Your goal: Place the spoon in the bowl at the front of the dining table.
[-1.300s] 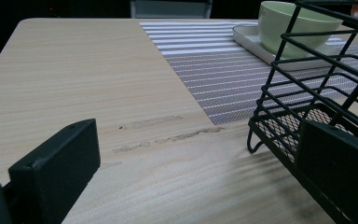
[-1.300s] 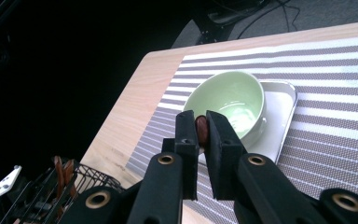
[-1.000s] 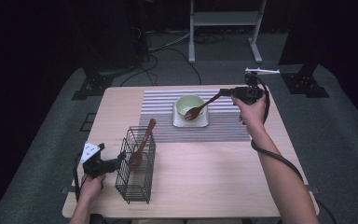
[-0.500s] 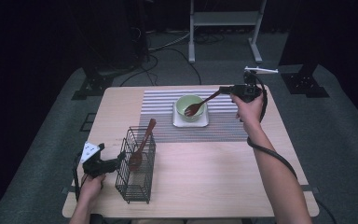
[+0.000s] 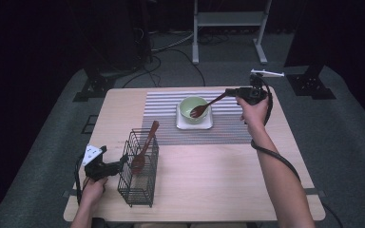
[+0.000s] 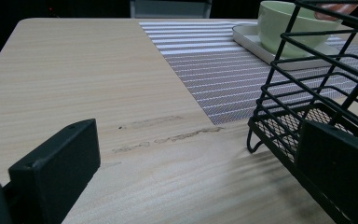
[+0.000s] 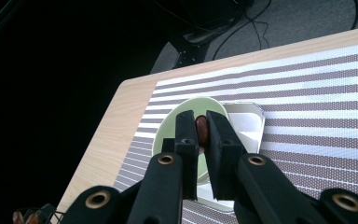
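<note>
Jaws of the right gripper are clamped on the handle of a dark brown wooden spoon, whose head sits over the pale green round bowl on a white square tray. The left gripper stands with jaws apart at the black wire basket, seemingly straddling its wall.

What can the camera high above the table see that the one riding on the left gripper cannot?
High view alone: the right gripper holding a brown wooden spoon over the bowl, and a second wooden spoon standing in the basket. Left gripper view alone: scuff marks on the wood, close up, between its own open fingers. Both: the pale green bowl, the striped placemat and the black wire basket.
</note>
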